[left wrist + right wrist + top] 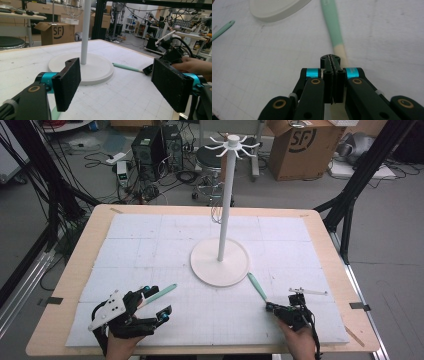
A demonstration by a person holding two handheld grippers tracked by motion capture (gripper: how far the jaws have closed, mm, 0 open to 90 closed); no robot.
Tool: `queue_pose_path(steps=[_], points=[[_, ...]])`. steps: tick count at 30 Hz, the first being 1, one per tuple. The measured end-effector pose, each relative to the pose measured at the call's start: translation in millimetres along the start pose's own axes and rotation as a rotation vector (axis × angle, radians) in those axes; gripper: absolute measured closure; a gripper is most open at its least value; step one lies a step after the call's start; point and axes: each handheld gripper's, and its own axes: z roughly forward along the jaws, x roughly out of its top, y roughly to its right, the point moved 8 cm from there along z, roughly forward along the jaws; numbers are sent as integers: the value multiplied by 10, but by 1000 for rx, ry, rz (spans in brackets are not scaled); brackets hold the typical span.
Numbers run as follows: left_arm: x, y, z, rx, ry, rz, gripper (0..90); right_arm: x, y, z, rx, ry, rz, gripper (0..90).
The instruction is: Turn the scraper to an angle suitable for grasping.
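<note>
The right gripper [270,307] sits near the table's front right with its jaws pressed fully together. In the right gripper view the closed tips [330,59] lie over the pale end of a mint-green utensil handle [333,25]; whether they pinch it or merely rest on top of it cannot be told. In the high view that utensil [257,286] runs diagonally from the gripper up to the rim of the stand's round base [205,270].

The left gripper [156,301] at the front left has its jaws spread wide, the black pads [68,82] well apart with nothing between them. A second mint-green utensil [161,293] lies just beside its upper jaw, pointing toward the base.

The step in hand looks like picking the right-hand utensil up for the white hanging stand [226,195], whose hook ring [233,145] sits high on the pole. To do it well, the grip should be confirmed on the pale end, since a pinch at the very tip will let the long green part swing; lift slowly and keep the handle in line with the jaws.

Open board [150,240] lies on both sides of the pole. The front edge of the table [60,310] is close behind both hands. A small white piece [310,291] rests just beyond the right gripper, so lifting up and inward avoids it.
</note>
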Motion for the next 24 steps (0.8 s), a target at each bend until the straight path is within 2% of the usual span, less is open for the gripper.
queue_pose_path(steps=[6,12,15,17,19,21,24], points=[[0,-6,-4,5,0,0,244,67,195,-54,-12,28,40,900],[0,-12,-9,8,2,-2,244,145,340,-76,-52,52,45,900],[-3,-18,-8,10,1,-2,245,138,361,-84,-32,59,56,900],[-4,-18,-8,9,1,-2,245,134,320,-105,18,73,71,899],[-7,-18,-6,10,-3,0,245,138,292,-141,41,89,70,897],[-7,-8,-1,5,-2,0,245,170,271,-170,69,117,53,856],[-8,-9,4,5,-4,0,245,186,290,-189,76,120,59,785]])
